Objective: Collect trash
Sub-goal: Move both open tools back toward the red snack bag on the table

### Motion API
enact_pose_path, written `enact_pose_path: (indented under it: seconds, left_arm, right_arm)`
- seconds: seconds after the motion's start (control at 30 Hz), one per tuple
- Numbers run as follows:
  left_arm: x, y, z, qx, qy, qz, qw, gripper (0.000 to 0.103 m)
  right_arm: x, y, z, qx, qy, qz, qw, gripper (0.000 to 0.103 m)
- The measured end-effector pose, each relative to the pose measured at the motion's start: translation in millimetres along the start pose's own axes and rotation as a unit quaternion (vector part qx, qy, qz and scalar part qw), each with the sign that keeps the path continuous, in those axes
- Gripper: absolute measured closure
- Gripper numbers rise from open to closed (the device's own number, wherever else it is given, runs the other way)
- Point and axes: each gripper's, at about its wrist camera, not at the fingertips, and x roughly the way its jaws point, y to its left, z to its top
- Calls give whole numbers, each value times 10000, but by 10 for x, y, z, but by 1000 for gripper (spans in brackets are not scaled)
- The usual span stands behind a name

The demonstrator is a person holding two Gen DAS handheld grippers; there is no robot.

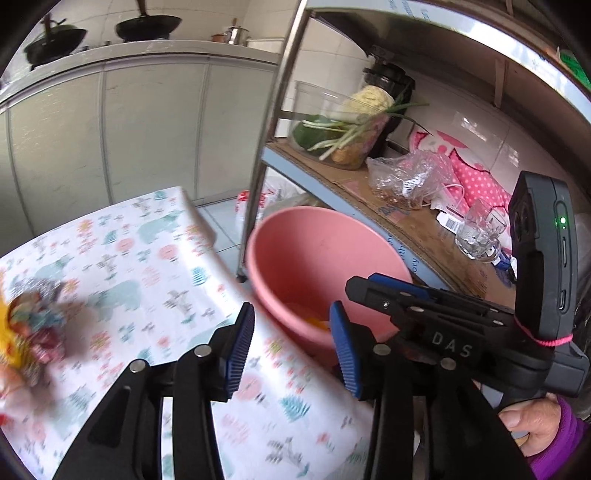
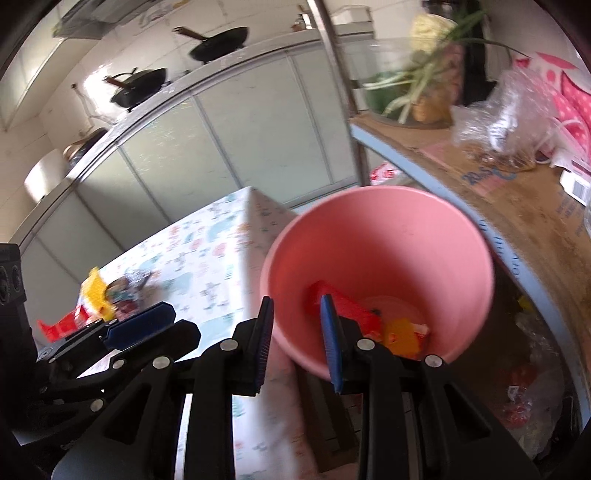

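Trash [image 1: 35, 325] lies in a blurred heap of yellow, red and foil wrappers on the bench [image 1: 155, 258] with its patterned cloth, at about nine o'clock in the left wrist view. More wrappers [image 2: 391, 328], red and yellow, sit in the bottom of the pink bucket [image 2: 388, 229], which stands just off the bench's corner, beside a metal shelf leg [image 1: 266, 140].

In the left wrist view the left claw [image 1: 293, 350] stands with its blue pads well apart and nothing between them; past the gap are the cloth edge and the bucket's near wall. The right claw [image 1: 373, 282] shows at three o'clock of that view, over the bucket's rim, held by a hand [image 1: 532, 417] in a purple sleeve [image 1: 557, 439] at four o'clock.

In the right wrist view the right claw [image 2: 297, 343] has its pads parted by a moderate gap, empty, with the right-side pad reaching over the bucket's mouth and the other over the cloth. The left claw [image 2: 136, 325] appears at nine o'clock there, just in front of the heap [image 2: 99, 302] on the bench.

A cardboard-lined shelf [image 1: 406, 221] at two o'clock carries a clear bowl of vegetables [image 1: 343, 125], a plastic bag [image 1: 410, 177] and a glass [image 1: 480, 236]. Two dark pans [image 1: 147, 26] sit on the far counter at eleven o'clock.
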Motion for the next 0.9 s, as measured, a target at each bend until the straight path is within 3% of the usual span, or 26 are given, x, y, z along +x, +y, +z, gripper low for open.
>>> enact_pose_path:
  seconds: [0.37,0.4,0.47,0.7,0.9]
  left_arm:
    - [-857,408,-439,-197,-333,609,9974,56]
    - [-924,449,-480,-231,-368,667,9968,55]
    - [-1100,581,-600,-343,-447,845,9948,55]
    - [-1532,1114,-885,-843,-627,1403,9845,53]
    - [-1562,1585,-930,-1317,-612,1685,9749,53]
  right_arm:
    - [-34,719,-261,-454,358,716,9958,76]
    - [-21,794,-298,-509,410,784,9948,71]
    - [7,918,-353,-607,471,893,9930,63]
    - [191,1348,-507,-1012,840,1161,9845,63]
    - [361,1512,-534,-1127,1077,1294,9793,63]
